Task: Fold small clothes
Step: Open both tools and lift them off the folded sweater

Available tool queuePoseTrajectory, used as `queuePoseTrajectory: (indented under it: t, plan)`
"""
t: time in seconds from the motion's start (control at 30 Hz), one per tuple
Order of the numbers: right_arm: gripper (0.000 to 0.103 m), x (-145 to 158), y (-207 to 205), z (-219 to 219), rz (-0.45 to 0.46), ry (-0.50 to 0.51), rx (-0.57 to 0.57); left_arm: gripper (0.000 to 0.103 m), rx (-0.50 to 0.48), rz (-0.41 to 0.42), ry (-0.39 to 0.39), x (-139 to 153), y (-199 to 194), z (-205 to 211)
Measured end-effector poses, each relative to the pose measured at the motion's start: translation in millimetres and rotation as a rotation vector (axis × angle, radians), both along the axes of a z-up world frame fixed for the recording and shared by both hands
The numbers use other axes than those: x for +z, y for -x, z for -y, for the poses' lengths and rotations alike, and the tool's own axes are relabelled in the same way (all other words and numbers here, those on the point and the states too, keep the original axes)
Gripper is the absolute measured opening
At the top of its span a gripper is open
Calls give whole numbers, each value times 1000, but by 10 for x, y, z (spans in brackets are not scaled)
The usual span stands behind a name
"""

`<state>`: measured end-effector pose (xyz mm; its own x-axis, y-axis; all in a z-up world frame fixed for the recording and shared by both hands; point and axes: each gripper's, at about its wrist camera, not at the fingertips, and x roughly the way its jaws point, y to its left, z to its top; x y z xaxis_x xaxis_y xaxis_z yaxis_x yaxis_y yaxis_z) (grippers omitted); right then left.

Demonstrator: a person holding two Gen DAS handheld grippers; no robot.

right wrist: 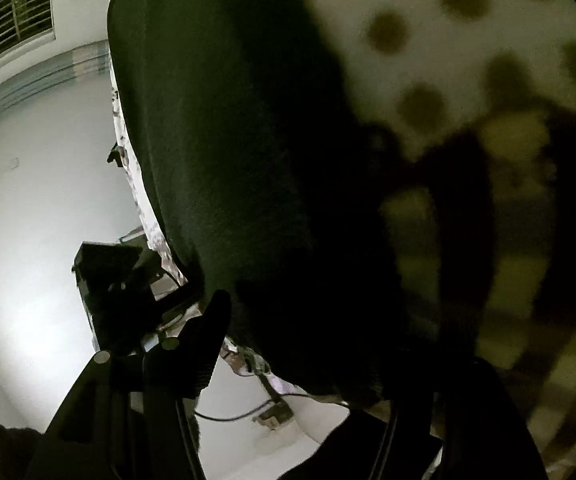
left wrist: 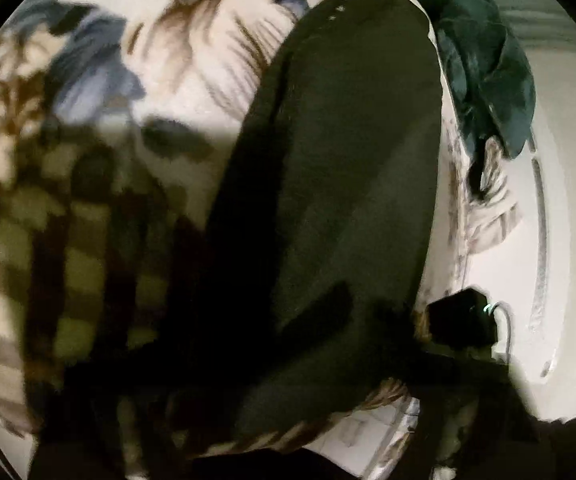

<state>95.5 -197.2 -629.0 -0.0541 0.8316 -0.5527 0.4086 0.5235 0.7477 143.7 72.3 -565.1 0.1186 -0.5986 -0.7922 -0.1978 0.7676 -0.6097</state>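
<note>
Dark garment [left wrist: 328,184] fills centre of left wrist view, lying lengthwise over floral bedspread [left wrist: 192,52], long edge running top to bottom. Small pale stitches near its top end. Checked cloth [left wrist: 48,248] just beside it on the left, blurred, in shadow. Teal garment [left wrist: 484,60] bunched at upper right, near the bed edge, apart from the dark one. White floor [left wrist: 560,200] beyond the edge.

Left gripper [left wrist: 460,320]: seen as a black block with a small green light at lower right of left wrist view, at the garment's lower edge; also visible in right wrist view as a dark shape [right wrist: 116,280] against white floor. Fingers lost in dark fabric and shadow, so jaw gap impossible to judge.

Right gripper [right wrist: 272,344]: left finger [right wrist: 208,332] visible, tip touching the dark garment [right wrist: 216,128] at its lower edge. Other finger buried in shadow under the cloth. Cannot tell whether jaws pinch fabric or stand apart.

Polka-dot cloth [right wrist: 468,40] at upper right of right wrist view, beside the garment. Barred window [right wrist: 12,20] top left.
</note>
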Motion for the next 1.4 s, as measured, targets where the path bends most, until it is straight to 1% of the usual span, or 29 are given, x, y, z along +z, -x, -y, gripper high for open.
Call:
queuePoseTrajectory:
  t: [0.03,0.07,0.1,0.17,0.23,0.3,0.37,0.43,0.5,0.57,0.6,0.7,0.77,0.8,0.87,0.9,0.93,0.97,1.0,1.03,1.13,1.17,1.27,1.3,1.33,1.37,1.4]
  plan:
    - [21,-20,8,26,-11,-2,3,13,-15,-3,-14,-31,17,4]
    - [14,-3,33,47,-13,-14,0,12,25,-4,23,-26,48,-40]
    - [13,33,46,27,-8,-17,-1,12,48,-8,34,-3,55,-49]
    - [12,165,44,30,11,-11,3,11,56,4,42,128,57,-18]
    - [12,372,16,54,46,-6,-1,10,56,20,50,258,60,-8]
    - [11,585,-32,55,86,14,-1,10,55,42,57,451,29,29]
    - [11,849,-97,62,142,47,10,10,48,60,43,635,-42,98]
    - [11,1039,-165,83,174,60,4,10,69,88,78,824,-116,64]
    - [11,1270,-275,113,212,66,-11,10,92,111,106,987,-239,49]
    - [11,1458,-445,151,250,75,-32,10,112,135,114,1131,-421,41]
    - [11,1518,-562,146,260,80,-42,10,129,148,143,1195,-566,20]
    - [11,1720,-1039,268,304,89,-92,10,176,180,189,1307,-962,-107]
    - [11,1818,-1411,313,349,117,-112,10,199,197,208,1337,-1311,-69]
    - [11,1880,-1576,203,364,131,-121,10,199,205,208,1325,-1442,-53]
    - [11,1927,-1977,307,390,154,-141,10,202,218,208,1262,-1820,-38]
    - [11,1945,-2225,355,407,173,-149,10,203,219,209,1240,-1965,-54]
    - [11,1958,-2479,398,419,192,-162,10,205,223,207,1205,-2199,-33]
    - [11,1972,-2685,405,424,203,-173,10,202,222,212,1186,-2323,-8]
    - [11,1985,-3001,343,428,215,-185,10,205,219,213,1145,-2560,6]
    - [11,1970,-3240,371,429,230,-197,10,202,215,216,1100,-2794,22]
    - [11,1840,-3954,412,423,267,-216,10,190,203,202,949,-3332,54]
    - [11,1785,-4214,425,415,280,-224,10,184,194,197,853,-3609,71]
    - [11,1588,-4835,419,381,307,-238,11,183,149,190,633,-4093,86]
    - [11,1509,-4957,411,367,309,-233,15,174,119,193,546,-4258,96]
    - [13,1405,-5107,421,339,313,-229,25,169,82,195,449,-4428,86]
    - [16,1286,-5270,448,299,300,-234,33,176,69,206,426,-4473,60]
    - [21,1211,-5361,469,283,283,-245,53,210,71,262,400,-4550,-23]
